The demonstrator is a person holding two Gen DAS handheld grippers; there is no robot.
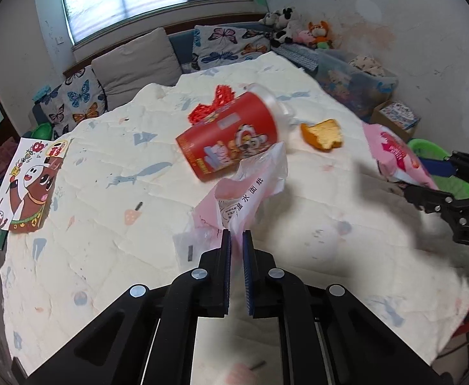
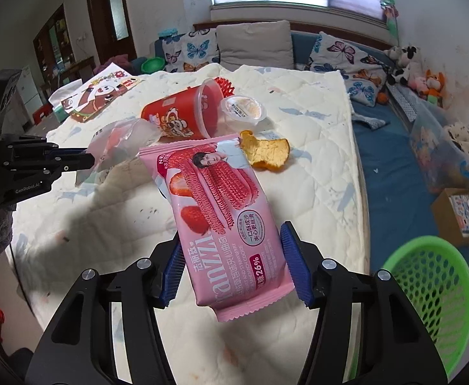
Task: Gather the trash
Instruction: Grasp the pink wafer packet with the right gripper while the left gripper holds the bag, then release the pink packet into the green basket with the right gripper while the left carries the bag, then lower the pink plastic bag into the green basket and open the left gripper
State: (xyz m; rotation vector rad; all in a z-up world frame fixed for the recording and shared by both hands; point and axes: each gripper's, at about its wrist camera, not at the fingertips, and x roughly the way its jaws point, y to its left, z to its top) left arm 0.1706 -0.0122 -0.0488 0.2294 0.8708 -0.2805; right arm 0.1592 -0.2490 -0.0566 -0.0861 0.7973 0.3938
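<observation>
left gripper point(image 1: 237, 235) fingers nearly closed, right gripper point(image 2: 231, 240) fingers spread wide

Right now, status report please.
Left gripper shut on plastic wrapper. Right gripper holding pink cookie packet. Green basket at right, path clear.
</observation>
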